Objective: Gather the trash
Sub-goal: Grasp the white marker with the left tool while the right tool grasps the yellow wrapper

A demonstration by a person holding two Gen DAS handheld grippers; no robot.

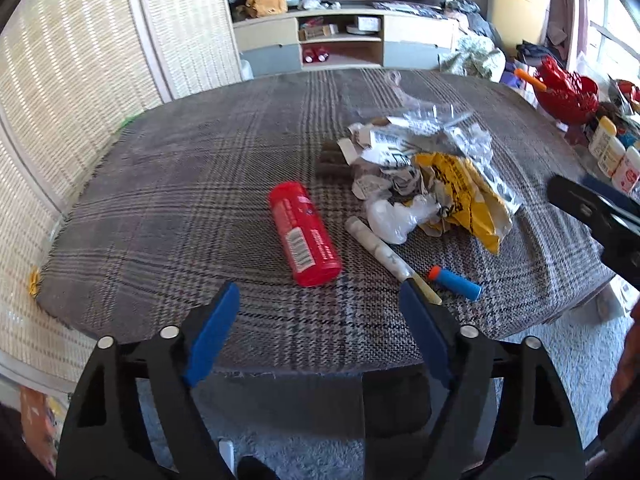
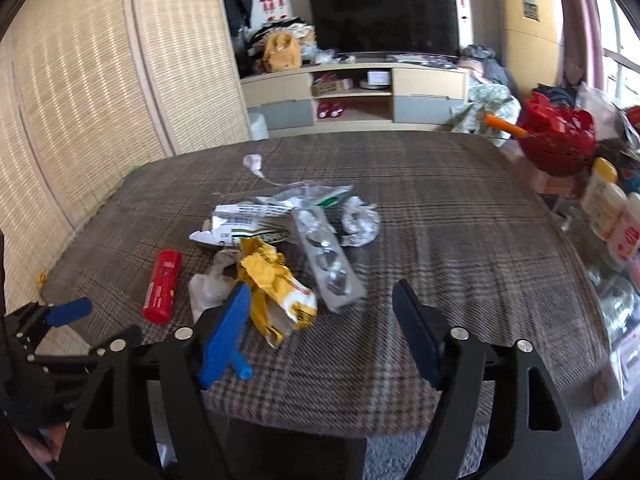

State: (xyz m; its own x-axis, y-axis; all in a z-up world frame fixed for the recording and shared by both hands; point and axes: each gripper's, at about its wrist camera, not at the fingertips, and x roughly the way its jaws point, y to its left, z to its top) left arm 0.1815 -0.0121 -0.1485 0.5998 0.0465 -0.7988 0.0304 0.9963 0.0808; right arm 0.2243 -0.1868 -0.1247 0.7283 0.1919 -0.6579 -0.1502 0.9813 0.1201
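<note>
A: Red tube (image 1: 305,234) lay dead ahead of the left gripper (image 1: 320,300), jaws spread and empty, its long axis running toward the table's (image 1: 160,184) near edge.

B: Right view: right gripper (image 2: 320,300) spread too, yellow wrapper (image 2: 276,288) ahead-left. Left nearer the tube.

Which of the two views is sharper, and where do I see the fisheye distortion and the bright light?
Left wrist view: sharper; the label on the red tube is crisp, and the table edge bows. Right wrist view: softer, the yellow wrapper slightly smeared, daylight washing out the window side; wall panels curve.
</note>
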